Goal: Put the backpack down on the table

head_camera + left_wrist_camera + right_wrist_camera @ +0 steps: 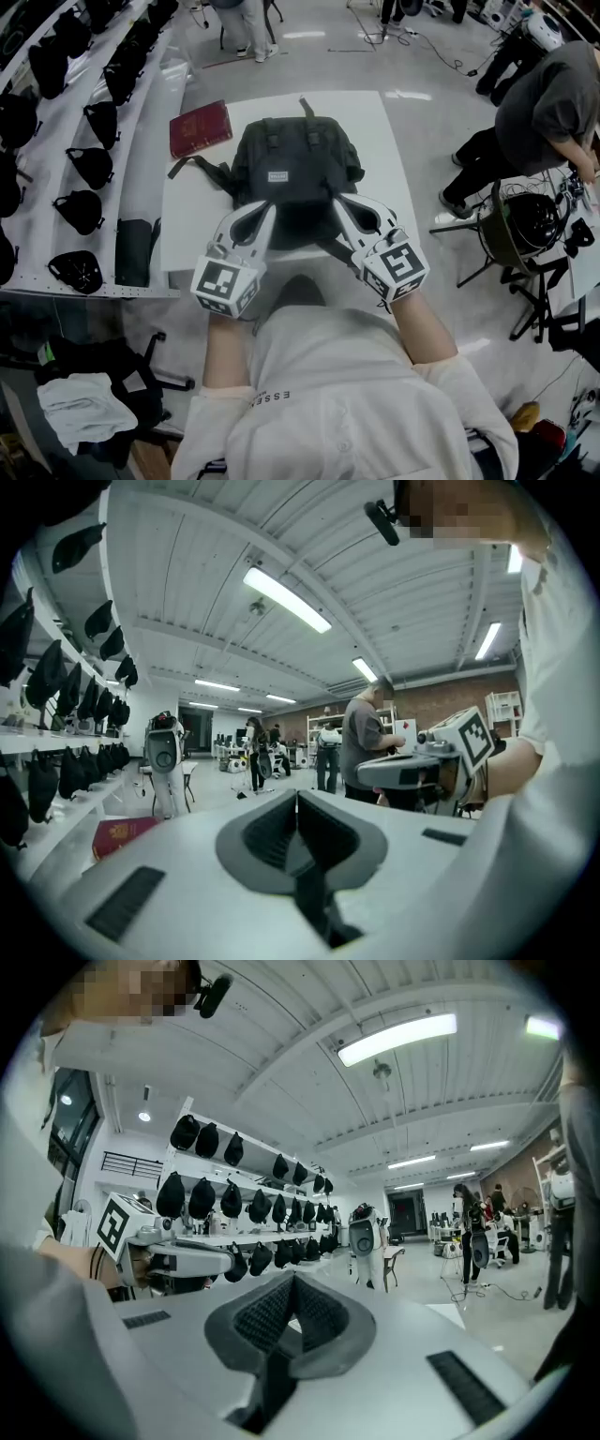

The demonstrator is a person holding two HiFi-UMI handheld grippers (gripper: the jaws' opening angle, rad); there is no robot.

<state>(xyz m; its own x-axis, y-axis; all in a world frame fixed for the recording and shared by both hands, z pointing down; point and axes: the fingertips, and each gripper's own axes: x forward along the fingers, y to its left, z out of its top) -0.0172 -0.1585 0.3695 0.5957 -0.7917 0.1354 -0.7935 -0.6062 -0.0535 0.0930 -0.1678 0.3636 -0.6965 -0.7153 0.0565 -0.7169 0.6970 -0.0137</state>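
Note:
A black backpack [286, 169] lies on the white table [375, 122], its top pointing away from me. Both grippers reach over its near edge, side by side and roughly level. My left gripper [265, 214] has its jaws pressed together, and a dark strap [319, 907] hangs down from between the pads. My right gripper [339, 204] is shut the same way, on a dark strap [267, 1387]; another stretch of strap [339, 251] runs back under it. In both gripper views the jaw bodies hide the backpack itself.
A red book [200, 127] lies at the table's far left corner. Shelves with several black bags [84, 122] line the left side. A person in grey [544, 103] stands at the right, beside a stool [511, 230] and cables.

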